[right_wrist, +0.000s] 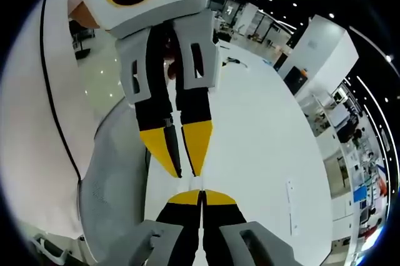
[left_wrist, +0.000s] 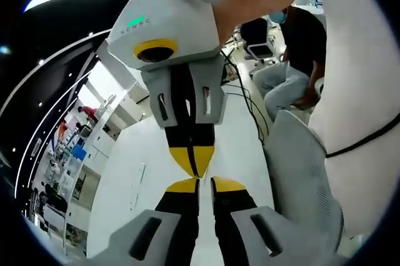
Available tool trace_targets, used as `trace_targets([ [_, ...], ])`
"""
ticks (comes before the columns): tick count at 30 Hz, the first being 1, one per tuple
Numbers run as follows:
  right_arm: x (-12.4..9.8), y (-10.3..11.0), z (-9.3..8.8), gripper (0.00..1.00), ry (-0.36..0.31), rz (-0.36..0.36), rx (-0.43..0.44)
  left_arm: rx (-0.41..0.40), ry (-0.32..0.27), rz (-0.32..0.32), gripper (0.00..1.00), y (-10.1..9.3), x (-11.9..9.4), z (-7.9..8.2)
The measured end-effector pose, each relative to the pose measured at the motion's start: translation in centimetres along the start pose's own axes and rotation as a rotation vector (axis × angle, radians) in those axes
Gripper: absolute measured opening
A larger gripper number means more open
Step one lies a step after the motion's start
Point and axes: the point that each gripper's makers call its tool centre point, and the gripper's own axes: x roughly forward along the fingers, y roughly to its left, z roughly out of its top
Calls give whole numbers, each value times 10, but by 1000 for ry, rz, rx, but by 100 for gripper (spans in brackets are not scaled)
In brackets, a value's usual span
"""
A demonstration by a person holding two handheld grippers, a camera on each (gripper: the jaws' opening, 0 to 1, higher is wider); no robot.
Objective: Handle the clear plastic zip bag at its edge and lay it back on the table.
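Between the meeting jaw tips, I cannot tell whether the clear plastic zip bag is pinched. A faint flat outline (left_wrist: 139,185) on the white table (right_wrist: 262,141), left of the left gripper (left_wrist: 204,185), may be it, contents unreadable. If so, the laying-down looks done. The right gripper (right_wrist: 201,197) is clenched; the left's jaws stand a slit apart, grasp uncertain.

L tongs (left_wrist: 204,185) & R tongs (right_wrist: 201,196) closed — tip-to-tip.
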Motion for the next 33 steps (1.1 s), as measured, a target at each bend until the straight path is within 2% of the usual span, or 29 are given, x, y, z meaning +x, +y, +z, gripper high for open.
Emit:
trace_targets([
  [15,1,3,3,0,3,3,-14,2,66,-14,3,-1,7,-12],
  [33,1,0,4,0,1,-8,-4,-19,78,-53,0,-13,7,-18],
])
